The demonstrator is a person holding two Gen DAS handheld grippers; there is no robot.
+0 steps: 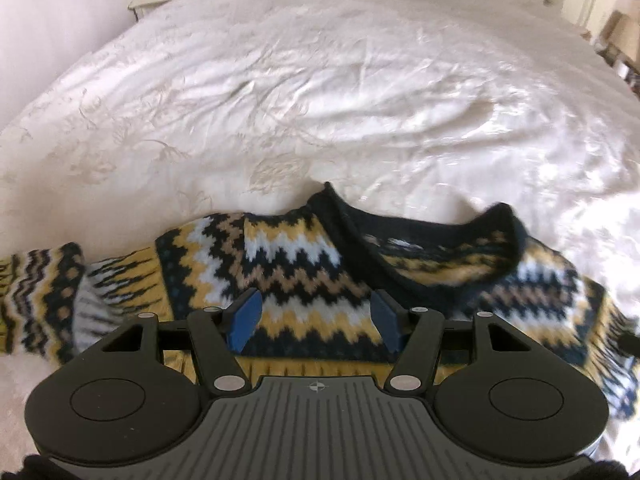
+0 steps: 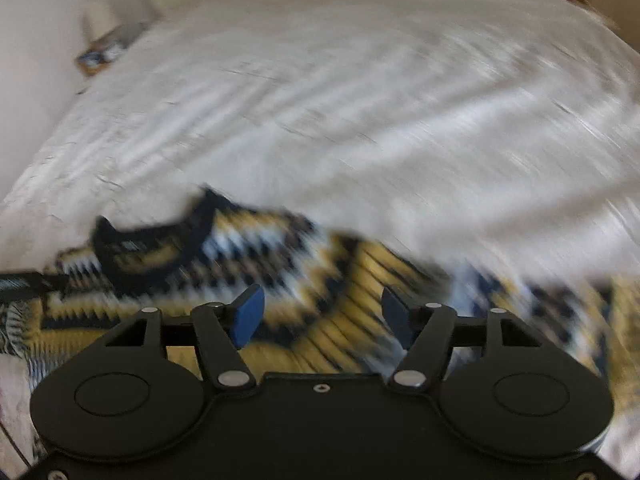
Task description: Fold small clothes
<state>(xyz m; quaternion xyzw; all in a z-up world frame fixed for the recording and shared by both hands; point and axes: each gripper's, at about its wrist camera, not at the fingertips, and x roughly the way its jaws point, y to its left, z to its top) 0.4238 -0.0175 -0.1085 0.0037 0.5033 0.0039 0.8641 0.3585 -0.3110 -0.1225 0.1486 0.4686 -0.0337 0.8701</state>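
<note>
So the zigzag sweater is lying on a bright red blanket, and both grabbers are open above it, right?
Not red: the bedspread is white, as the left wrist view shows. The sweater lies on it, and the left gripper and right gripper are open above it.

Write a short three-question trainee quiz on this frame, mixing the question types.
1. True or false: the left gripper is clamped on the sweater.
2. The sweater lies on: A) a wooden table B) a white bedspread C) a carpet.
3. Fill in: the sweater's collar is dark ____.

Key: 1 false, its blue pads stand apart with nothing between them; the right gripper is open too. 2 B. 3 navy.
</note>
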